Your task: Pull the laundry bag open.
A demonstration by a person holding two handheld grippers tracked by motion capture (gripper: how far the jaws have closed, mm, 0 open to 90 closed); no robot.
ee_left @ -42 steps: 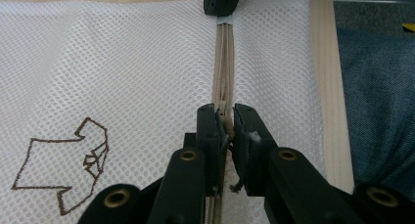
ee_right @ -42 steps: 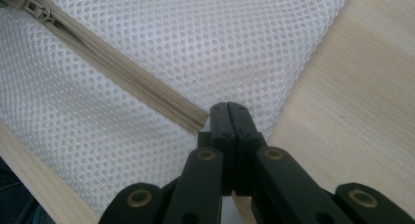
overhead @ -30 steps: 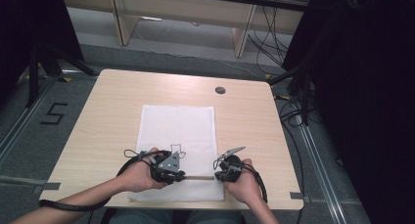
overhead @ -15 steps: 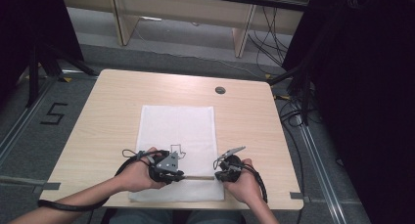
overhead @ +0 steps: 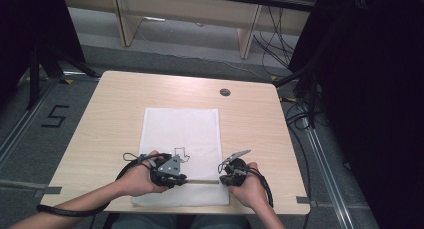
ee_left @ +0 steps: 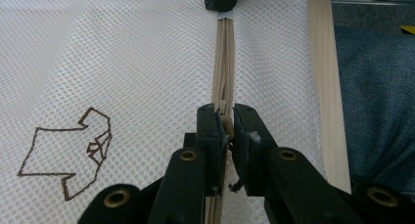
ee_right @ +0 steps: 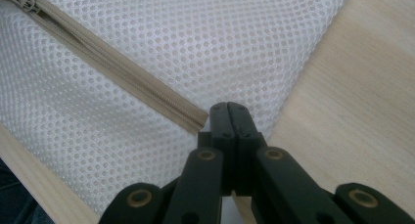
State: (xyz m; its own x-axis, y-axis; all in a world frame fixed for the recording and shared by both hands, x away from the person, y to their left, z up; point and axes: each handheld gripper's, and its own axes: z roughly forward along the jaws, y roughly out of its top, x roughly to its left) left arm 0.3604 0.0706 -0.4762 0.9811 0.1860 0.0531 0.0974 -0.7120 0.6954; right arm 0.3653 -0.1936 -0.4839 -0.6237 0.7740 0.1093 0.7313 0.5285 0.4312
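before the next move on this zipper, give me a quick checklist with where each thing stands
1. Left tongs on the zipper pull: ok, the jaws are closed on a small tan piece on the zipper line.
2. Right tongs anchoring the mesh bag: ok, jaws shut at the bag's edge beside the zipper's end; cloth between the pads cannot be seen.
3. Zipper straight between the two tongs: ok, it runs in one line.
4. Bag flat on the table: ok, no bunching.
5. Whether the teeth ahead are closed: cannot tell.
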